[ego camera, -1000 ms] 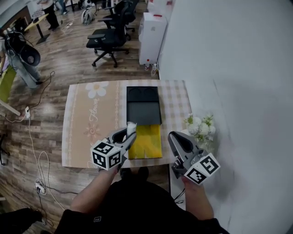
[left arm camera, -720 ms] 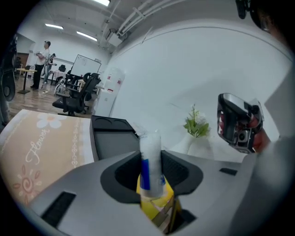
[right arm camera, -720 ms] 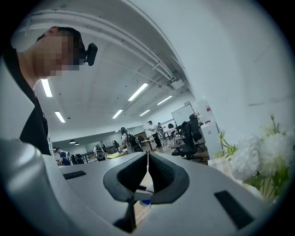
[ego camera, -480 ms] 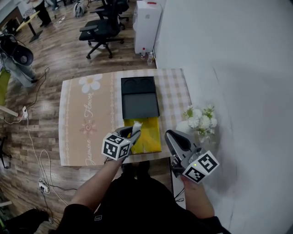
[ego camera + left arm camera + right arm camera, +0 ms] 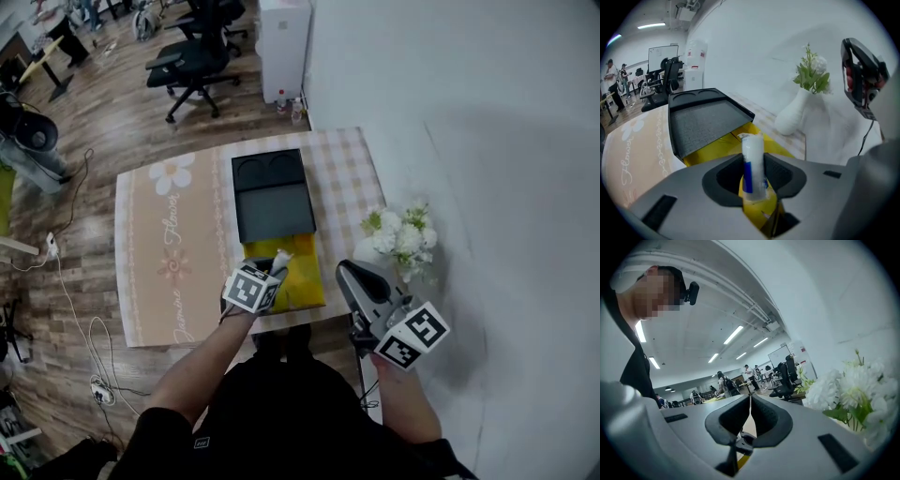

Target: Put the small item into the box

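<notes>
Left gripper point(image 5: 277, 265) pinches 1 smooth white tube point(image 5: 752, 161) upright over the glossy yellow box point(image 5: 302, 283), which sits at the table point(image 5: 169, 246) near edge. Right gripper point(image 5: 354, 274) is pressed together, empty, right of box.

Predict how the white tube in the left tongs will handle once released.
The white tube looks cylindrical, so it would probably roll if laid down. Slim and upright in the left tongs, it likely tips easily.

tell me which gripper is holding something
The left gripper: its jaws clamp a small white tube with a blue band, near the yellow box. The right gripper has its jaws together, nothing between them.
</notes>
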The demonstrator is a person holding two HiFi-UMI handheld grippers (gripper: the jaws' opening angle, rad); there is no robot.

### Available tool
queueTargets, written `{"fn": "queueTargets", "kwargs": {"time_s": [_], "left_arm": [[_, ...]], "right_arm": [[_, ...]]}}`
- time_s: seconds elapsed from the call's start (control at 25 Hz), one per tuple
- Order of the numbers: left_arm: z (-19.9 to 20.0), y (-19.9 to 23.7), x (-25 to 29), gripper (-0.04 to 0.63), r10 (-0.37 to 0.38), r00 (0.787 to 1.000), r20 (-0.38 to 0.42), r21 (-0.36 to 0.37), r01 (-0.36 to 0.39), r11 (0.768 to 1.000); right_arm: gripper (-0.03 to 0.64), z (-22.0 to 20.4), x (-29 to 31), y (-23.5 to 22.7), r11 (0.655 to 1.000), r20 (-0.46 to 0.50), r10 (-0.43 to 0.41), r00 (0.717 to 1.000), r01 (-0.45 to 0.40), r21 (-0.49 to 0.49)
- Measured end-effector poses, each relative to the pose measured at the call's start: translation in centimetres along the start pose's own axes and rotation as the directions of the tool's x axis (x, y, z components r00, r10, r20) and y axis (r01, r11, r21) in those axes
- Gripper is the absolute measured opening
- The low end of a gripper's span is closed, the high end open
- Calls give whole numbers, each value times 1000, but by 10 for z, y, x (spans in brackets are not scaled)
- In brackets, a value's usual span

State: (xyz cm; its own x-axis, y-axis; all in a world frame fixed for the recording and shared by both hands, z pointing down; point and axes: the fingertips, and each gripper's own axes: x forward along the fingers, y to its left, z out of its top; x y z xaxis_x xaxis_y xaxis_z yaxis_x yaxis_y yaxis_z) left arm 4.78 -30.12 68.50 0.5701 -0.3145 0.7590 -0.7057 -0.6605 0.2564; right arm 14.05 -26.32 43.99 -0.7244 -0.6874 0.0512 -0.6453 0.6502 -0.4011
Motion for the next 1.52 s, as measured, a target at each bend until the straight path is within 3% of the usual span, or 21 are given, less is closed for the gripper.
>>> {"fn": "queueTargets", "kwargs": {"time_s": [0.4,0.52,0.76,0.96,1.2,1.52], "left_arm": [[-16,1,21,147,63,988,-139,110,-48,993],[-21,5,25,147,84,982,-170,103,-67,992],[-25,9,30,149,96,983,-159,53,-89,995],[-18,13,29,178,144,978,-151,89,-132,987],[-16,21,18,183,192,972,-134,75,-183,980],[14,26,-20,179,193,981,9,-21,-193,981]], "right_arm": [[38,21,-8,-4,1000,34,8,999,-7,-23],[38,23,-5,-4,999,32,21,999,-20,-26],[38,22,0,-4,998,24,51,998,-50,-22],[38,18,3,-7,997,15,70,997,-70,-11],[38,18,3,-9,996,19,90,996,-90,-6],[38,24,14,-5,992,15,123,992,-122,-13]]}}
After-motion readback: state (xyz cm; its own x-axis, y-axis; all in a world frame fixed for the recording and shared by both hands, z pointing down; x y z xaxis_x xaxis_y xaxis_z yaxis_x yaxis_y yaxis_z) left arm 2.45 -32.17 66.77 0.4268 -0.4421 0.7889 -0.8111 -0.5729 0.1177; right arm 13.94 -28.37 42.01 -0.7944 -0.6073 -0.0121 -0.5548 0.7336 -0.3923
